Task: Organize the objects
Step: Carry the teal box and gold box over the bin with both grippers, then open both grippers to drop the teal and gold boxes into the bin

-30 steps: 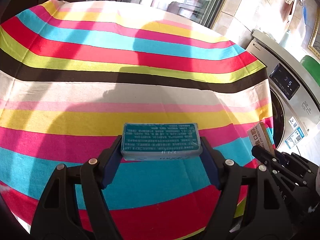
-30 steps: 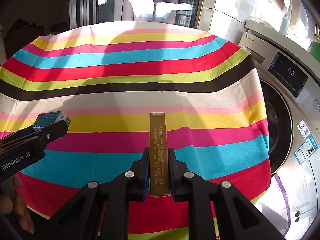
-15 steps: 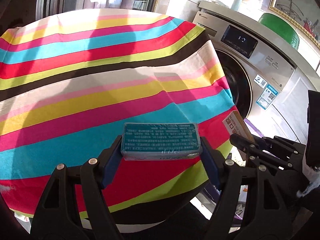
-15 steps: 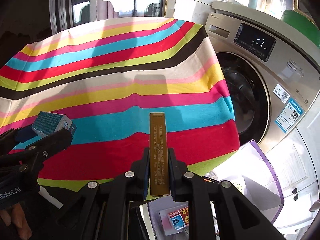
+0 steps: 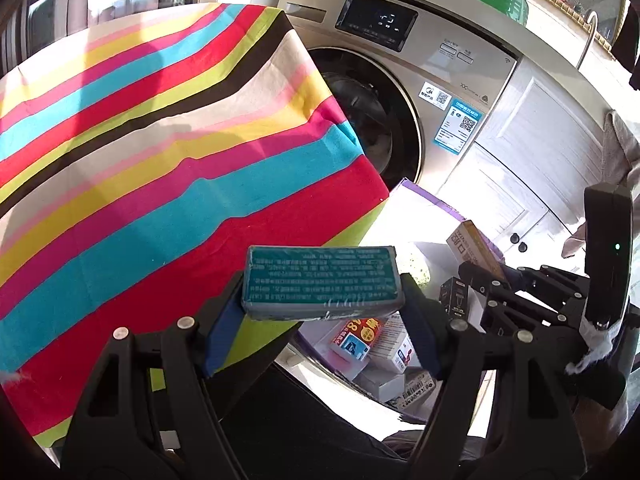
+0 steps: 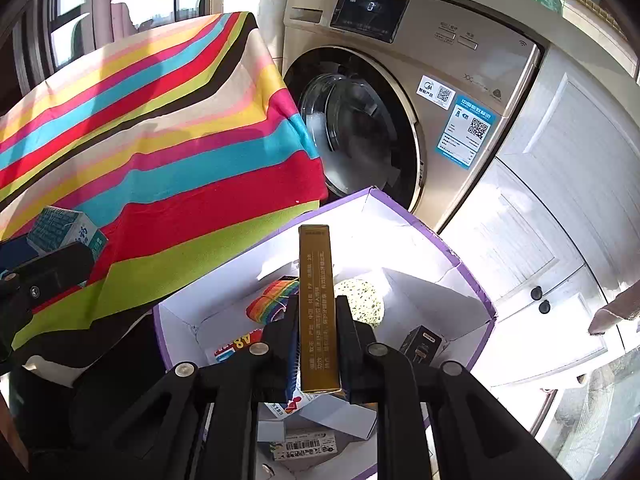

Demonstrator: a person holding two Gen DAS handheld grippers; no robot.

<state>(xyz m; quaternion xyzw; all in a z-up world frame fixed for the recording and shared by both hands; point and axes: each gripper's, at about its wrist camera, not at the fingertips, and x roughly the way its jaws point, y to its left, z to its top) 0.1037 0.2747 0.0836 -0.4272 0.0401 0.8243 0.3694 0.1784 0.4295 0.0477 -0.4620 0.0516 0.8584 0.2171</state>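
My left gripper point(image 5: 320, 308) is shut on a flat teal box point(image 5: 320, 280), gripped across its width by the blue pads and held over the right edge of the striped tablecloth point(image 5: 160, 160). My right gripper point(image 6: 318, 340) is shut on a narrow gold box point(image 6: 318, 304) standing on edge, above an open white carton with a purple rim point(image 6: 460, 264). The left wrist view shows the right gripper point(image 5: 480, 280) with the gold box point(image 5: 474, 248) at the right. In the right wrist view the teal box point(image 6: 64, 232) shows at the left.
The carton on the floor holds several small packs, a rainbow-striped item point(image 6: 272, 296), a green speckled round thing point(image 6: 360, 300) and a small black box point(image 6: 420, 344). A front-loading washing machine point(image 6: 400, 100) stands behind it, with white cabinet doors point(image 6: 540, 220) to its right.
Both grippers have swung to the right, off the tabletop to its right edge. The carton on the floor and the washing machine have come into view. Both grips are unchanged.
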